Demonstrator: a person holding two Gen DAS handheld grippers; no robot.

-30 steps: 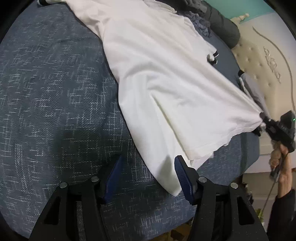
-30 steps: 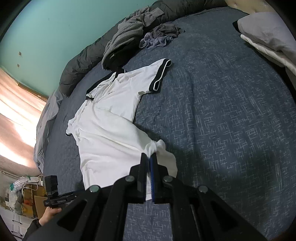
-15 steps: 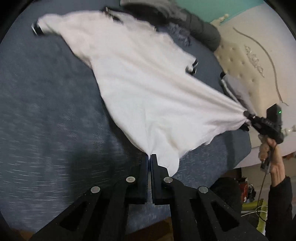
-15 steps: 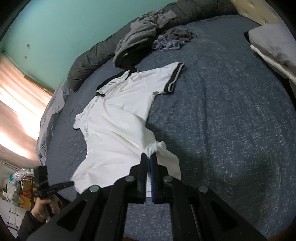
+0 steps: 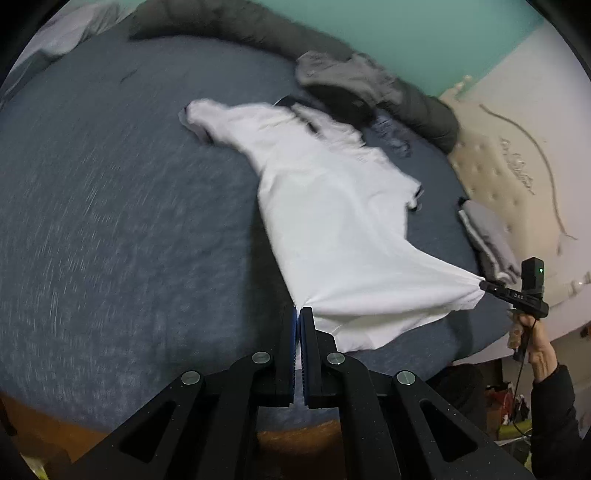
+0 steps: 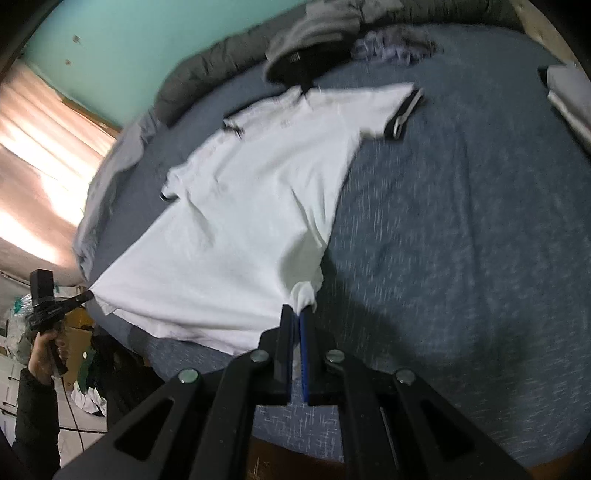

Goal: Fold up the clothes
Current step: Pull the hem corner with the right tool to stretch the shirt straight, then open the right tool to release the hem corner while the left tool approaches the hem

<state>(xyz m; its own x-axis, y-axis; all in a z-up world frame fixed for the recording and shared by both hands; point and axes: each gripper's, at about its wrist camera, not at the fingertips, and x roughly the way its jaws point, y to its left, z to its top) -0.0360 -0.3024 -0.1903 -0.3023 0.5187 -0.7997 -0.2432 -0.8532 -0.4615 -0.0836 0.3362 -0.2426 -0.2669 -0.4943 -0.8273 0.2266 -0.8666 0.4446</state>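
Left gripper is clamped on one bottom corner of the white polo shirt; right gripper is clamped on the other bottom corner. Hem is stretched taut between them, lifted off the blue bedspread at the near edge. Collar and dark-trimmed sleeves lie flat further up the bed. Far side: grey clothes pile on a dark rolled duvet. Folded grey garment sits right, by the tufted headboard. Frames are motion-blurred.
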